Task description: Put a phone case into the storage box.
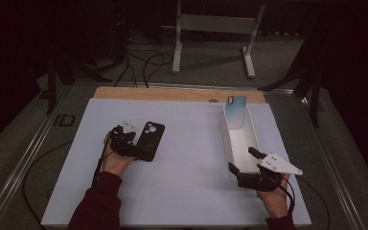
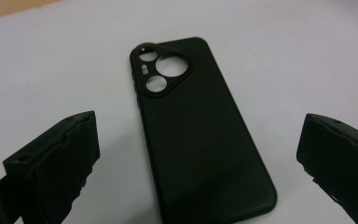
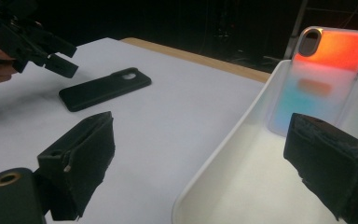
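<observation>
On the left half of the desk (image 1: 182,191), a black phone case (image 1: 150,140) lies flat, back side up, its camera cutouts toward the far edge. It rests directly on the pale sheet that covers the desktop, well apart from the tray on the right. The left gripper (image 1: 124,139) sits over the case's near left edge, held in the person's left hand (image 1: 115,163). From the left gripper view, its jaws stand wide apart, one on each side of the case (image 2: 200,135), neither pad touching it; the case lies between them, tilted slightly to the right in that view.

Toward the right edge of the desk stands a long white tray (image 1: 239,141), its long side running from near to far. A second phone case (image 1: 235,109), translucent with a blue-to-orange tint, leans upright against the tray's far end wall, camera cutout at top. The right gripper (image 1: 247,165) hovers at the tray's near end, held in the right hand (image 1: 274,199). Its jaws are also wide apart and hold nothing; in the right gripper view one jaw is outside the tray's (image 3: 214,163) left wall, the other over its floor, with the tinted case (image 3: 324,79) well ahead. That view also shows the black case (image 3: 105,88) and the left gripper (image 3: 51,58) above its near end.

A bare strip of wood (image 1: 172,93) shows along the desk's far edge.
</observation>
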`<state>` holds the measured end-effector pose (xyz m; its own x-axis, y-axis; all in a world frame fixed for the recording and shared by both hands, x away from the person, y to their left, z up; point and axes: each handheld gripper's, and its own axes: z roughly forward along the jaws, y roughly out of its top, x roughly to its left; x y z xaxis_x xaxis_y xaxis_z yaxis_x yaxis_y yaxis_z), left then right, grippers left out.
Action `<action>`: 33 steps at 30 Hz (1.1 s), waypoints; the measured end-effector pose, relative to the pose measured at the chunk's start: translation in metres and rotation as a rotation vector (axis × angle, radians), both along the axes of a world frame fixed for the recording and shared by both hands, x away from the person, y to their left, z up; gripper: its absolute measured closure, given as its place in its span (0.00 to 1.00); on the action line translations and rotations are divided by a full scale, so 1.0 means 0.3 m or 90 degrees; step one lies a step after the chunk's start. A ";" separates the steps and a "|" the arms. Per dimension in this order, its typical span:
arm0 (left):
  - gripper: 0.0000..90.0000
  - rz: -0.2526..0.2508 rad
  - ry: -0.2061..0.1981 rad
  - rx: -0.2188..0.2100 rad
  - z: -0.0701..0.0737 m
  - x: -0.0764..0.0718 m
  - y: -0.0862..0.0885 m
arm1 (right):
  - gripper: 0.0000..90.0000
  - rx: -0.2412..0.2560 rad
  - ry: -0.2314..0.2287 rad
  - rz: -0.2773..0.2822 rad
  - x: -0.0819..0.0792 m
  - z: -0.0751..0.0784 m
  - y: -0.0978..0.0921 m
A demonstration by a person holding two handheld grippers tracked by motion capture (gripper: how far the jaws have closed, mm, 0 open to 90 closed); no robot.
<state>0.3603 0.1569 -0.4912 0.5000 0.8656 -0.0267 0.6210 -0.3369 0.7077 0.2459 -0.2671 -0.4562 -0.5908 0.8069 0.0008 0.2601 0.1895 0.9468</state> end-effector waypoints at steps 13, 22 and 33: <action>0.00 0.009 0.044 0.021 -0.037 0.058 -0.045 | 0.10 0.006 -0.006 -0.010 -0.006 0.006 -0.014; 0.00 0.020 0.068 0.040 -0.063 0.082 -0.083 | 0.10 0.010 -0.008 -0.012 -0.005 0.006 -0.014; 0.02 0.026 0.121 0.080 -0.108 0.099 -0.116 | 0.10 0.014 -0.013 -0.017 -0.007 0.011 -0.020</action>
